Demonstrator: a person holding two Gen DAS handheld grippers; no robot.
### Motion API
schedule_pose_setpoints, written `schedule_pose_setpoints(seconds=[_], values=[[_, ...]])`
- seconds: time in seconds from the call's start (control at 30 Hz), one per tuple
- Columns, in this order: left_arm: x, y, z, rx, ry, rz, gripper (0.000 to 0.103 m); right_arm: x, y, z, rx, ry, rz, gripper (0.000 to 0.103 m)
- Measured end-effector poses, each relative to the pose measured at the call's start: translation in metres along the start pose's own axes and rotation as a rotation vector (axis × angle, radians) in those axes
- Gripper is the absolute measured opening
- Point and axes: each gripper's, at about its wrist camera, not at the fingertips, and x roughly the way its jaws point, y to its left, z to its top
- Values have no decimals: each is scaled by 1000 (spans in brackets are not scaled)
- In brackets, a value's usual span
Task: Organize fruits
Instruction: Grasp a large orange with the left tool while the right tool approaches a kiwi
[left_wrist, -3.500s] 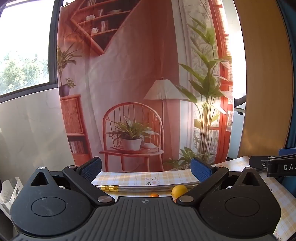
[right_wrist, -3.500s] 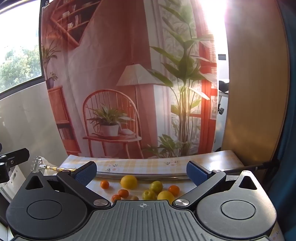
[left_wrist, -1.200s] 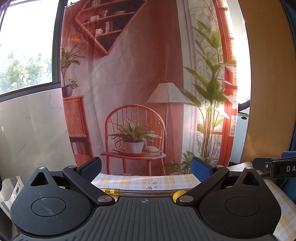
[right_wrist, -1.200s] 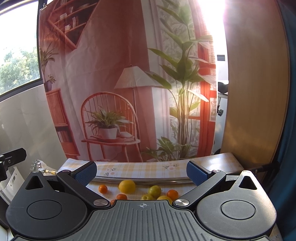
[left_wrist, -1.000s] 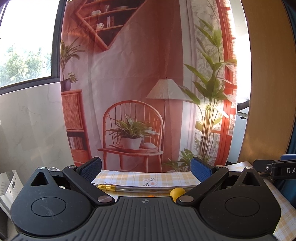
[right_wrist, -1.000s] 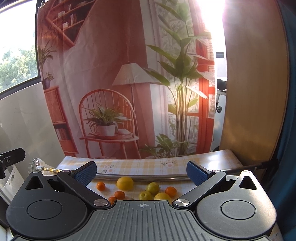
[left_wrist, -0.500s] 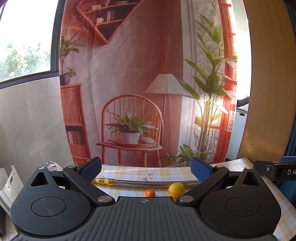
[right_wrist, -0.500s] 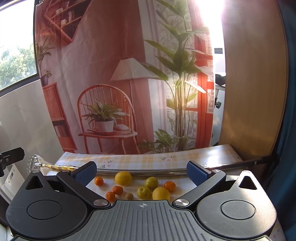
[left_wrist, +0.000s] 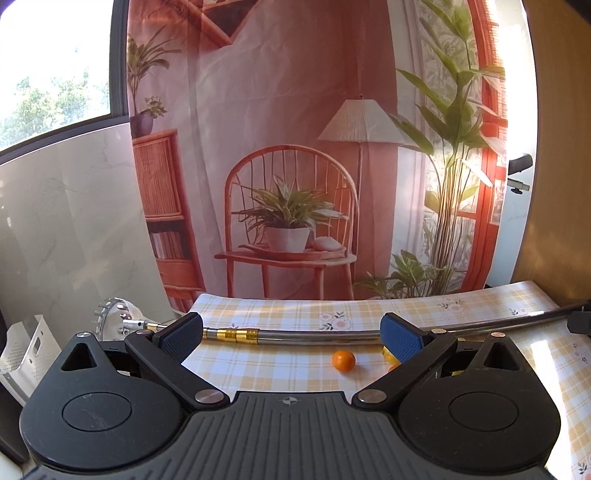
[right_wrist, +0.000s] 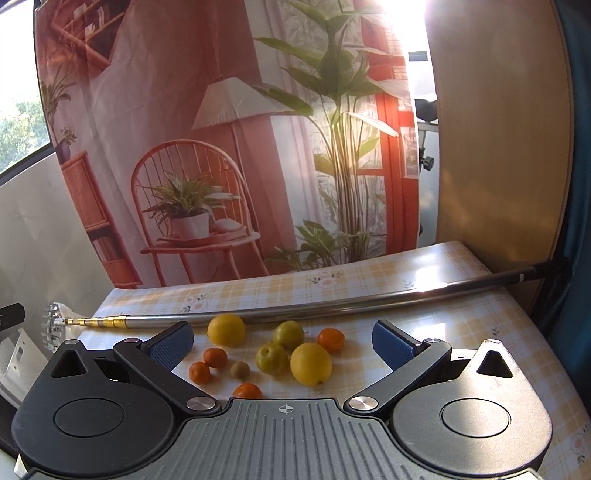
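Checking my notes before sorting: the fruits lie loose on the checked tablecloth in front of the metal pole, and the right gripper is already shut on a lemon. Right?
Not quite. In the right wrist view the right gripper is open and holds nothing; the fruits lie loose on the tablecloth in front of the metal pole.

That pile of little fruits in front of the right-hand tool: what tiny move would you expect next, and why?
Probably a short push forward and down with the right gripper toward the nearer lemon. Its jaws stand wide open and empty, and that lemon lies loose on the checked tablecloth between the fingertips, the closest large fruit. The left gripper is also open, with only a small orange ahead.
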Motion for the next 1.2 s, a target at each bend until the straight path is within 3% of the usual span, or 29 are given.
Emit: schedule_pose_setpoints(seconds=[0.27, 0.5, 0.57, 0.63, 0.73, 0.83, 1.2], values=[[54, -1, -17, 39, 77, -65, 98, 38, -13, -13, 27, 30, 4, 103], [111, -11, -44, 22, 213, -202, 77, 71, -17, -25, 30, 81, 16, 100], [128, -12, -52, 12, 236, -221, 71, 80, -17, -27, 21, 100, 11, 98], [144, -11, -57, 2, 249, -232, 58, 87, -17, -29, 13, 110, 8, 97], [167, -10, -61, -17, 247, -230, 52, 97, -18, -32, 11, 120, -2, 96], [191, -13, -64, -21, 238, -246, 50, 106, -21, -34, 26, 135, -4, 93], [269, -17, -76, -119, 361, -263, 50, 131, -35, -41, 75, 175, -18, 88]])
